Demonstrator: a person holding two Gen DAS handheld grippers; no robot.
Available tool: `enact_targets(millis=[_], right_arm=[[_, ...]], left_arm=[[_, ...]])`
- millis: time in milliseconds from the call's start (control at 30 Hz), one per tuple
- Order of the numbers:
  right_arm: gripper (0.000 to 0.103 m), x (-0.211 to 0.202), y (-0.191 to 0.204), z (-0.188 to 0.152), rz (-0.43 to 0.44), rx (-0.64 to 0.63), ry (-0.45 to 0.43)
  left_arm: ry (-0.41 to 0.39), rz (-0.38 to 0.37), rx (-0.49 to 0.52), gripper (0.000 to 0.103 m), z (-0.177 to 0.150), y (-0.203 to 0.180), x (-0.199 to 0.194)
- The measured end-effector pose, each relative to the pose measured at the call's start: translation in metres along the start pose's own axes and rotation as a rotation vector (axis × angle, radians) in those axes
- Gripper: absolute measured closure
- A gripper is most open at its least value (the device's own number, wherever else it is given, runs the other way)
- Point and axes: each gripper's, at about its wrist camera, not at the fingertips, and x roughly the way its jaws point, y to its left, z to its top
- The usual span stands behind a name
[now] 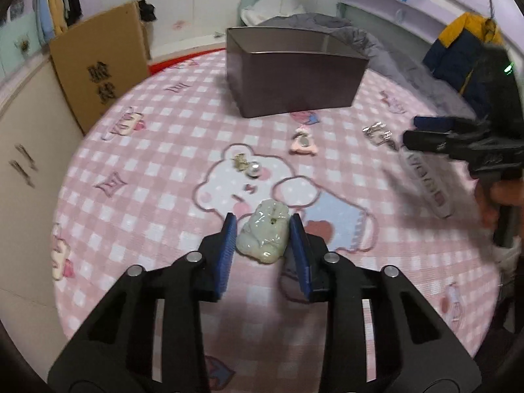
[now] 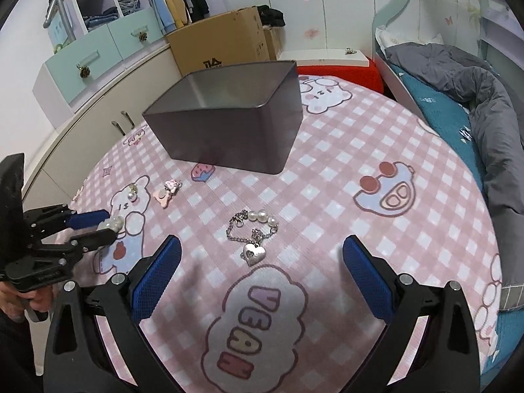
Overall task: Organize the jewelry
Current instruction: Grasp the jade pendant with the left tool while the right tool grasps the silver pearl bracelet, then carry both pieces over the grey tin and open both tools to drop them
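Left gripper (image 1: pixel 263 240) straddles the pale green carved jade pendant (image 1: pixel 264 236) at lower centre of its view, blue pads close on both sides; whether they actually touch it, I can't tell. Right gripper (image 2: pixel 262 273) gapes wide, the silver heart-charm pearl bracelet (image 2: pixel 252 234) just ahead. Grey metal box (image 2: pixel 229 124) waits beyond at upper centre.

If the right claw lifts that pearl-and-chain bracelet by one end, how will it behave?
Probably floppy: the bracelet lies in loose loops of fine chain, so it should drape. The heart charm would likely dangle and swing. The right claw is open; thin links might slip between its pads.
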Motion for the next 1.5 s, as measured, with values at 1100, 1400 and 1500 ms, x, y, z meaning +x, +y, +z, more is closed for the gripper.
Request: enact_targets(millis=[1100,1400,1500], right_arm=[[0.095,-0.079,0.032,0.050,0.085,-0.176,-0.204],[0.095,-0.125,0.043,0.117,0.062,-0.244,-0.368],[0.095,-0.129,0.043,0.132,0.074,-0.244,-0.390]], left_arm=[[-0.190,-0.031,-0.074,0.071,0.052,0.001,-0.051],[-0.308,0.039,-0.030,0.071,0.129,-0.004,-0.077],[-0.327,0.051,-0.027,0.071,0.151,-0.008,-0.077]])
